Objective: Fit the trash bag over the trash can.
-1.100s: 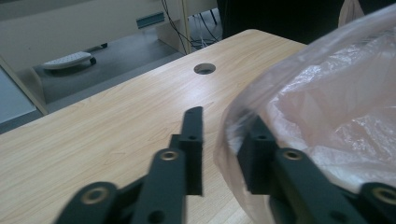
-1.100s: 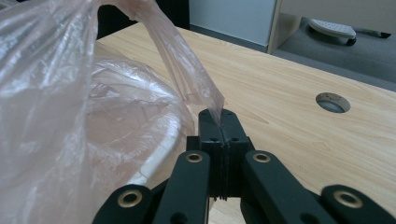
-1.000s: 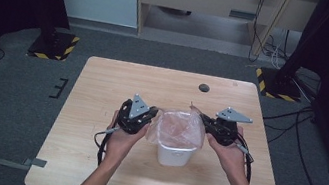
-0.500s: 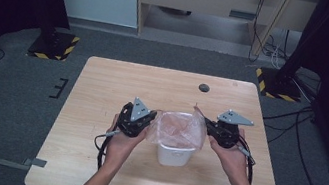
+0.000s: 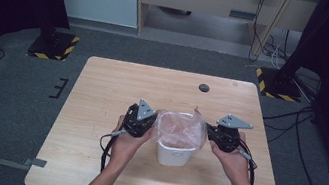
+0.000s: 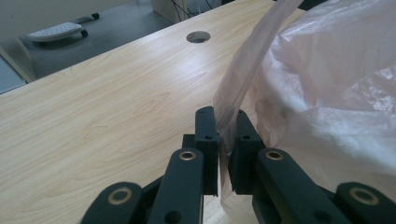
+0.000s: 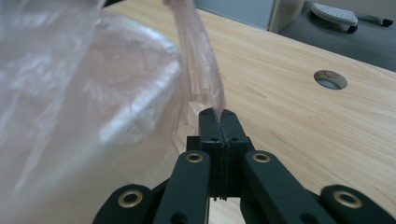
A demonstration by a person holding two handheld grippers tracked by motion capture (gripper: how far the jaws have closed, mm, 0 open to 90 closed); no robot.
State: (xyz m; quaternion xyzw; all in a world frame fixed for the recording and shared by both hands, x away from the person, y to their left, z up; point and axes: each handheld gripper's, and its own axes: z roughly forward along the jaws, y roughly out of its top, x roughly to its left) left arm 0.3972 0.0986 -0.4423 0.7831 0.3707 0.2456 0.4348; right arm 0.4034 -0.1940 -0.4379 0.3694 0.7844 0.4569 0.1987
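Black two-jaw grippers are sitting at the near middle of the pale wooden table (image 5: 101, 92), one in each hand. At nine o'clock of the small white plastic bin (image 5: 174, 154), the left gripper (image 6: 227, 135) is pinching a fold of the thin pinkish translucent plastic bag (image 5: 180, 128), its jaws nearly together on the film. At three o'clock, the right gripper (image 7: 219, 122) is clamping a twisted strip of the same bag, jaws pressed tight. Between them the bag is spreading over the bin's mouth. Farther off, at twelve o'clock, a round cable hole (image 5: 204, 87) is lying in the tabletop
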